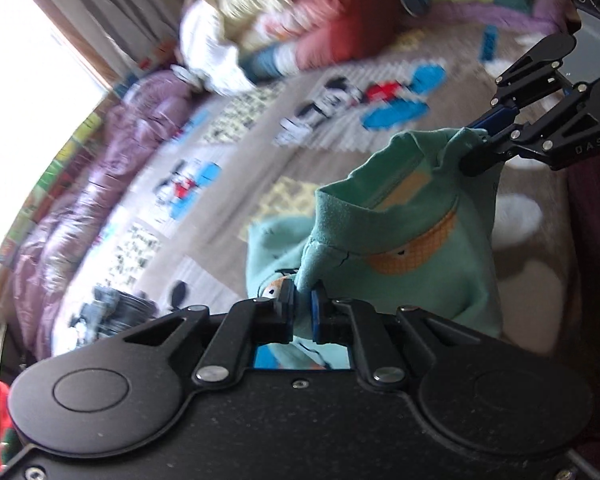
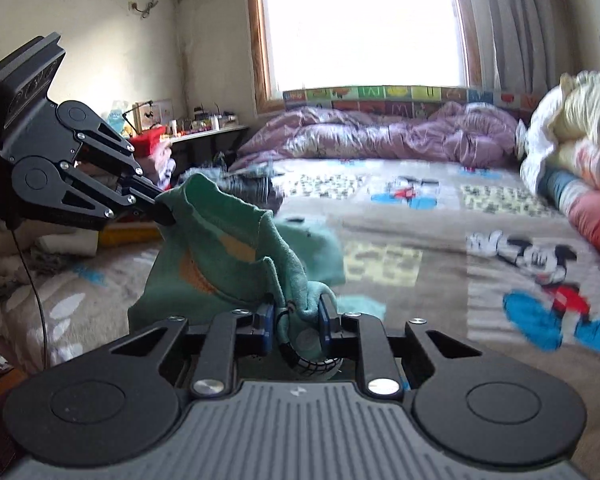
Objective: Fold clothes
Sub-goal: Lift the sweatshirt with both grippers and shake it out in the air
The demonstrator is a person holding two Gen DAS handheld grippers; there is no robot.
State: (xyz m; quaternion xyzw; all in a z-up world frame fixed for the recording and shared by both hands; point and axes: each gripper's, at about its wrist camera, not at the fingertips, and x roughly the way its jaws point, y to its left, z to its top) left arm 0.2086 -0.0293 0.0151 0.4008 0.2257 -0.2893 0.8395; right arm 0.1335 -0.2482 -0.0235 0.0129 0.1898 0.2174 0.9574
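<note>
A: The left black metal two-finger gripper (image 1: pixel 303 304) has blue finger pads, silver screws and round joint covers.

B: The right black gripper (image 2: pixel 296 320) also; behind its fingers is a grey ribbed housing.

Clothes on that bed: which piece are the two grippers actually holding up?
The green cartoon sweatshirt. The left gripper and right gripper each pinch it, lifting it above the blanket, while the other clothes lie heaped, untouched.
</note>
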